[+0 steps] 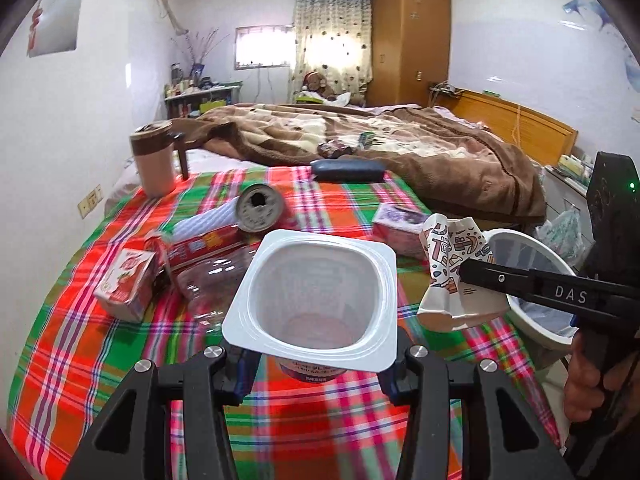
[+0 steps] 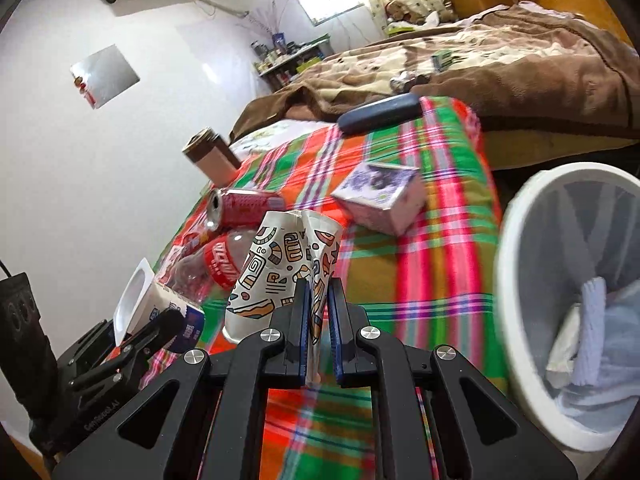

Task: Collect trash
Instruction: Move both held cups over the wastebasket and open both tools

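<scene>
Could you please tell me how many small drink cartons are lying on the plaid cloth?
2: a red carton at the cloth's left edge, and a purple carton nearer the white bin. Others may be hidden.

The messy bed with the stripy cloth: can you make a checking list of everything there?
Surface: plaid cloth spread over the bed.
Job's things: white yogurt cup in the left tool; crumpled patterned paper cup in the right tool; white trash bin beside the bed, already holding trash.
Clutter: red can, plastic bottle, red carton, purple carton, brown tumbler, dark case.
Grippers: both tools shut on their cups.
Cables: nothing seen on the cloth.
Surroundings: brown blanket, wooden wardrobe, curtained window.
</scene>
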A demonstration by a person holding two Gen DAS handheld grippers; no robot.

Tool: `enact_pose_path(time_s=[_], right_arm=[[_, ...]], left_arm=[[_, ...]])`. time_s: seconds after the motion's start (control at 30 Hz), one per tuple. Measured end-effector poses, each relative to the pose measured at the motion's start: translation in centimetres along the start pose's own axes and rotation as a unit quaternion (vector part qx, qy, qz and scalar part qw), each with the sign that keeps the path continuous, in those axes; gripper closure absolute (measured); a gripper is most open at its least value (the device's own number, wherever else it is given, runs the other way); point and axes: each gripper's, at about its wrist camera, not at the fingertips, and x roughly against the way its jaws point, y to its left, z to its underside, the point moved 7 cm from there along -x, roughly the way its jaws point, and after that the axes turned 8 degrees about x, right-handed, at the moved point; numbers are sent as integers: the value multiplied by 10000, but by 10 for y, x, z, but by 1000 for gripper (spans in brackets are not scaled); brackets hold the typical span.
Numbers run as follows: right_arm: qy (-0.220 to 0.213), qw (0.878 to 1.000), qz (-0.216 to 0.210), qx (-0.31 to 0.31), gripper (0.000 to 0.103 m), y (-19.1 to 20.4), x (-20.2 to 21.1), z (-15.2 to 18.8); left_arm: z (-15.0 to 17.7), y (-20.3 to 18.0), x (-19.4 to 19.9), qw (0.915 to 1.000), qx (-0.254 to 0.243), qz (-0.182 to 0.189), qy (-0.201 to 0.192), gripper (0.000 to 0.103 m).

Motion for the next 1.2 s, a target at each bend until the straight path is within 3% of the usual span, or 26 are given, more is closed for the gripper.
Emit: enact_pose_path(time_s=[0.43, 0.73, 1.03, 1.2], right_arm=[[-374, 9973, 560, -300, 94, -57, 55, -3], [-523, 9901, 1173, -562, 94, -103, 82, 0], [-471, 9822, 1681, -698, 94, -142, 97, 7], [-381, 9772, 1992, -630, 94, -156, 100, 11]], left_arm=[[-6, -80, -1, 9974, -467, 547, 30, 55], [-11, -146, -16, 9910, -778, 1077, 154, 55], [-9, -197, -40, 9832, -944, 1509, 402, 55], [-2, -216, -53, 9811, -1015, 1566, 509, 55]])
